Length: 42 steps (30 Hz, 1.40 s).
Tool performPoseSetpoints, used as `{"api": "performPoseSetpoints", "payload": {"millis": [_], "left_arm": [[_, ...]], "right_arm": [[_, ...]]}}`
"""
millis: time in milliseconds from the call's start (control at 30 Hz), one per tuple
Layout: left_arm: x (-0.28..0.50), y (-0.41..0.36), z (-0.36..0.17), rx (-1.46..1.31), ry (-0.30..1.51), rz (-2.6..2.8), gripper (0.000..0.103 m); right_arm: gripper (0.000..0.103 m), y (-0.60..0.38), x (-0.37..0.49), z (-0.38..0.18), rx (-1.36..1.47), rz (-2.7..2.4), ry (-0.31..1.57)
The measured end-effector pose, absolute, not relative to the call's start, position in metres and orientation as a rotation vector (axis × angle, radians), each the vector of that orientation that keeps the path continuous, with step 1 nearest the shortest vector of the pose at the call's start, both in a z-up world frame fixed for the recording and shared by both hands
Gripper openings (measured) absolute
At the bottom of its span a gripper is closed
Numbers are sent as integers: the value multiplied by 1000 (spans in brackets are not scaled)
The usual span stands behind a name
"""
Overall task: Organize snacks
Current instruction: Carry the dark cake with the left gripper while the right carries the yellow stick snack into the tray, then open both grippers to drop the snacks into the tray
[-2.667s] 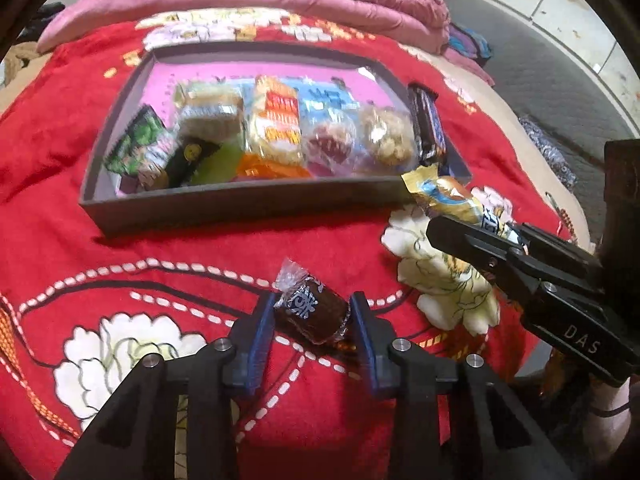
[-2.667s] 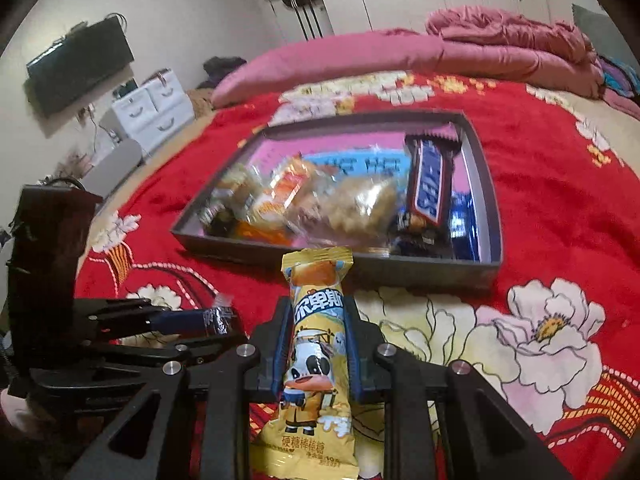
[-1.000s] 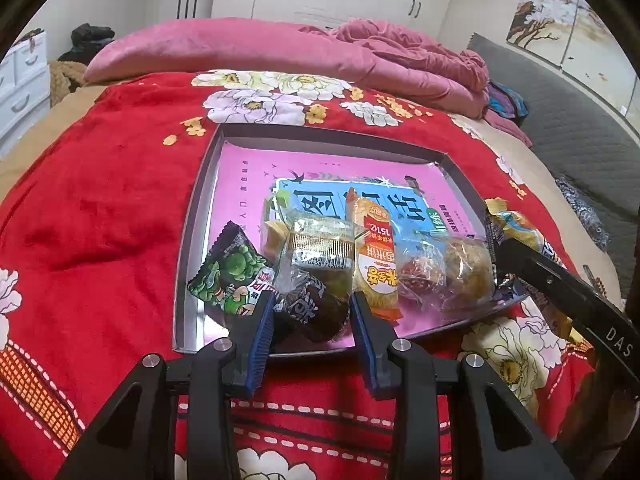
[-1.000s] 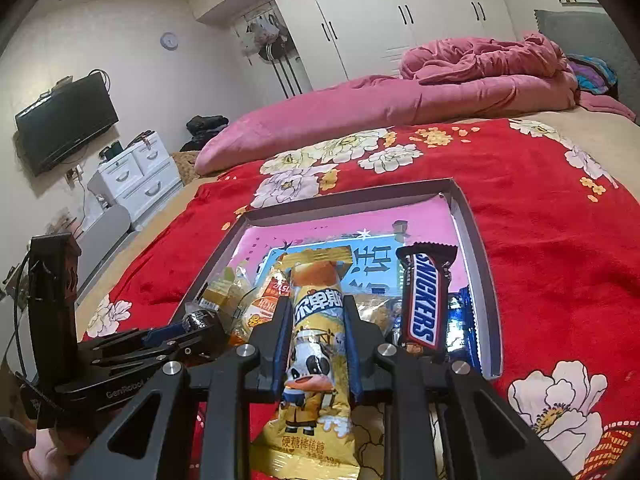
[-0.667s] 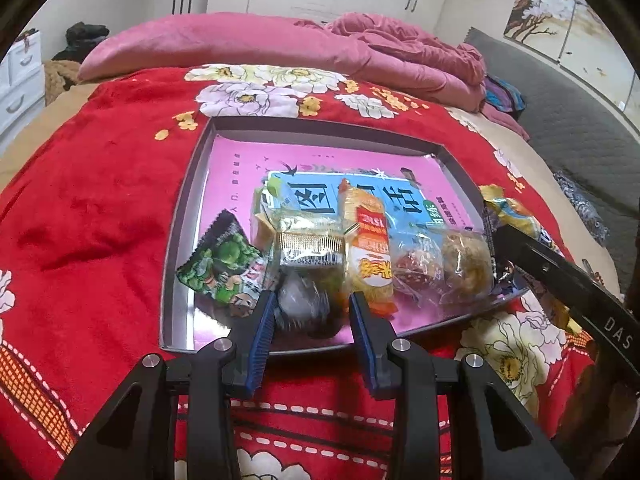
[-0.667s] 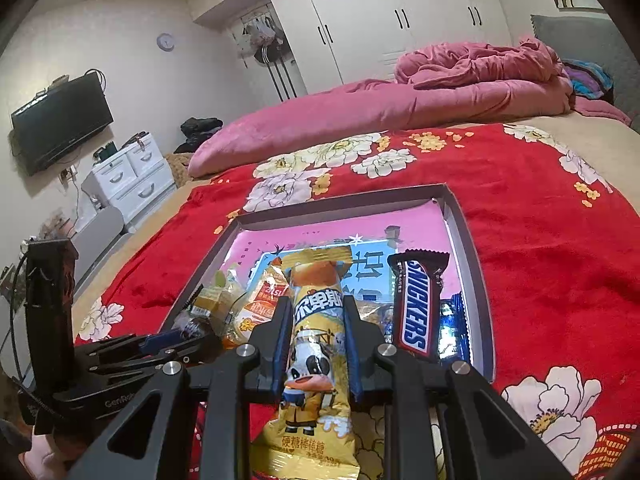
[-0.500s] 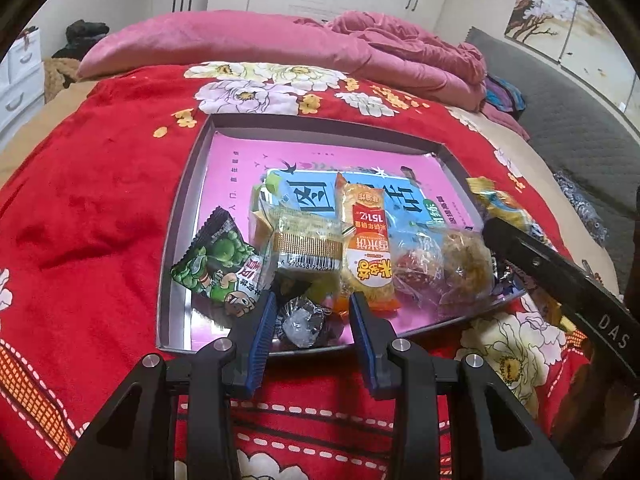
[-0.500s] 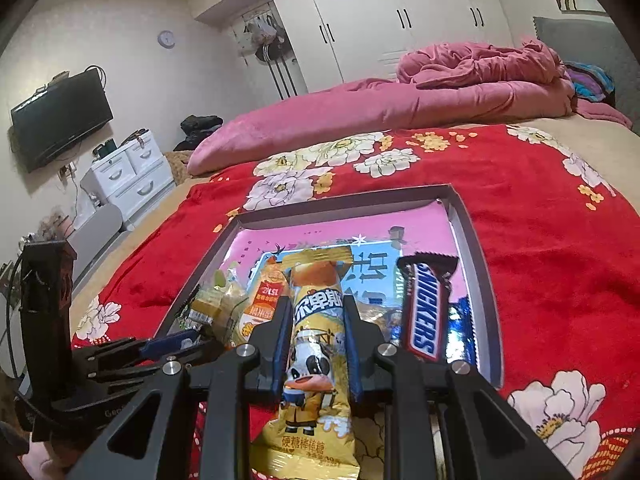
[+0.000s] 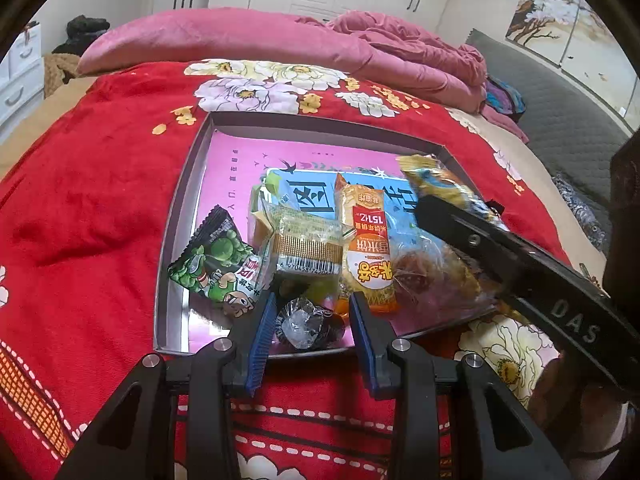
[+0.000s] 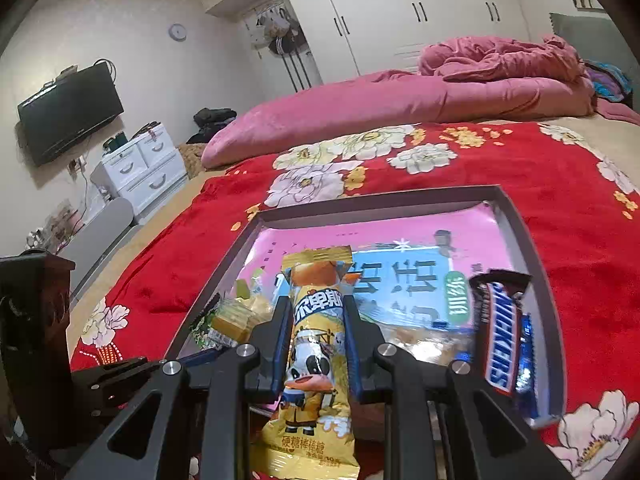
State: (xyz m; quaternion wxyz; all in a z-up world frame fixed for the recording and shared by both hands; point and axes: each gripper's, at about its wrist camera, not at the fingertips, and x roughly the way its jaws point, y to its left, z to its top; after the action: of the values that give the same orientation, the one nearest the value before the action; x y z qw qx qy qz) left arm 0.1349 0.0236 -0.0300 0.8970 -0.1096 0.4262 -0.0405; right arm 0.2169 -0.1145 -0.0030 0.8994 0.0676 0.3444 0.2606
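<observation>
With the yellow lollipop packet gripped in the right tongs and the dark wrapped candy clamped in the left tongs at the tray's near edge, the crowded snacks could be knocked out.

Two black hand-held grippers, left and right, each with angular black arms, silver round screws and ribbed blue pads inside the fingers. White letters "DAS" along one black finger (the right gripper's).
</observation>
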Motion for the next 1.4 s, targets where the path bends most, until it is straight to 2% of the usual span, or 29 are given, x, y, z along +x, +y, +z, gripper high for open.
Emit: {"api": "performPoseSetpoints", "payload": {"millis": [800,967,1400], "left_arm": [[135,24,-30,-240,885,-85,38],[135,28,-30,-263,885,-91,38],[135,29,-30,-274,887,-92,39]], "right_arm": [[25,-89,218,-17,90,596,751],[36,-92,220,-18,111,602,758],[40,-108,214,-10,110,584,750]]}}
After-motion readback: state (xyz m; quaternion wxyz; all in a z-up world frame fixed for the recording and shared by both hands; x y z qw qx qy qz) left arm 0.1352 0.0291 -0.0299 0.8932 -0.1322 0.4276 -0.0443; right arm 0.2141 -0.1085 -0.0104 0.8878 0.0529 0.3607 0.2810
